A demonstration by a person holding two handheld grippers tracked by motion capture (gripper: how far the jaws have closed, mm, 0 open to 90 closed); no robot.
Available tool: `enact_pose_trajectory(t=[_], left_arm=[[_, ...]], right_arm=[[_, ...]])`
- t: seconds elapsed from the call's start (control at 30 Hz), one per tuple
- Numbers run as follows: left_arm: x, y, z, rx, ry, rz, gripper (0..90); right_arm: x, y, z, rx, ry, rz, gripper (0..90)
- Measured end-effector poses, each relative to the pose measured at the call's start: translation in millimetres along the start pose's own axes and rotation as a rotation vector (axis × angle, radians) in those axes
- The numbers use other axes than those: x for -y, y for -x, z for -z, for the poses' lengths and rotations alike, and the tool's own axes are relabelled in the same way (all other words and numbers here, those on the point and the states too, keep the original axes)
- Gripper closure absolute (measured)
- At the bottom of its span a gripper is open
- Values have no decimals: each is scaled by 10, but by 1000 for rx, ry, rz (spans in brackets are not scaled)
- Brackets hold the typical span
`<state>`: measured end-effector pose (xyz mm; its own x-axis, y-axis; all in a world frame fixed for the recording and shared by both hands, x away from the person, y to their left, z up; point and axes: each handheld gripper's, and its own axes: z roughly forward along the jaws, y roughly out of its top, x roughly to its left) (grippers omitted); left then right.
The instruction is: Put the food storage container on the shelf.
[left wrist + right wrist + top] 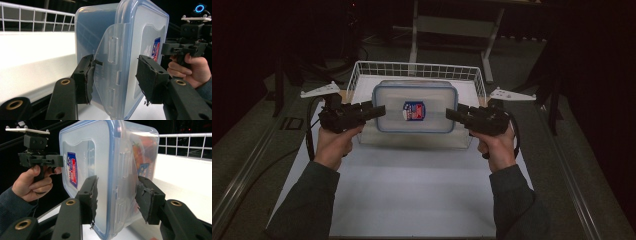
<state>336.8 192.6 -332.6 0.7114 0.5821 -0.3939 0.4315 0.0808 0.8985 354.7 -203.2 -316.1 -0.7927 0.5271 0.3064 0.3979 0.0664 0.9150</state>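
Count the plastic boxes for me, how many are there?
1. The plastic box, with a blue-rimmed lid, sits between the left gripper and the right gripper, over the white wire basket. Nothing else seems hidden there.

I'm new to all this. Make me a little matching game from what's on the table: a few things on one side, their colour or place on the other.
Things:
1. clear plastic lidded box
2. white wire basket
3. left gripper
4. red-and-blue sticker

Descriptions:
A. on the box's lid
B. at the box's left end
C. stands behind the box, open on top
D. see-through, blue-rimmed lid

Pairs: 1-D, 2-C, 3-B, 4-A
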Motion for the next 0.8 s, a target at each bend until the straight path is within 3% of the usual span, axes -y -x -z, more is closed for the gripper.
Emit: enact_pose_trajectory(t=[0.27, 0.4, 0.57, 0.8], left_arm=[[-189, -31, -65, -4, 15, -22, 490], [-274, -59, -126, -7, 16, -19, 490], [-361, -142, -212, -17, 13, 13, 491], [-322, -310, -331, -26, 23, 87, 491]], right_arm=[[-160, 76, -21, -1, 16, 9, 530], [-215, 155, -34, 0, 21, -14, 528], [-257, 249, -79, 3, 17, -40, 528], [-264, 431, -203, 12, 0, -100, 523]])
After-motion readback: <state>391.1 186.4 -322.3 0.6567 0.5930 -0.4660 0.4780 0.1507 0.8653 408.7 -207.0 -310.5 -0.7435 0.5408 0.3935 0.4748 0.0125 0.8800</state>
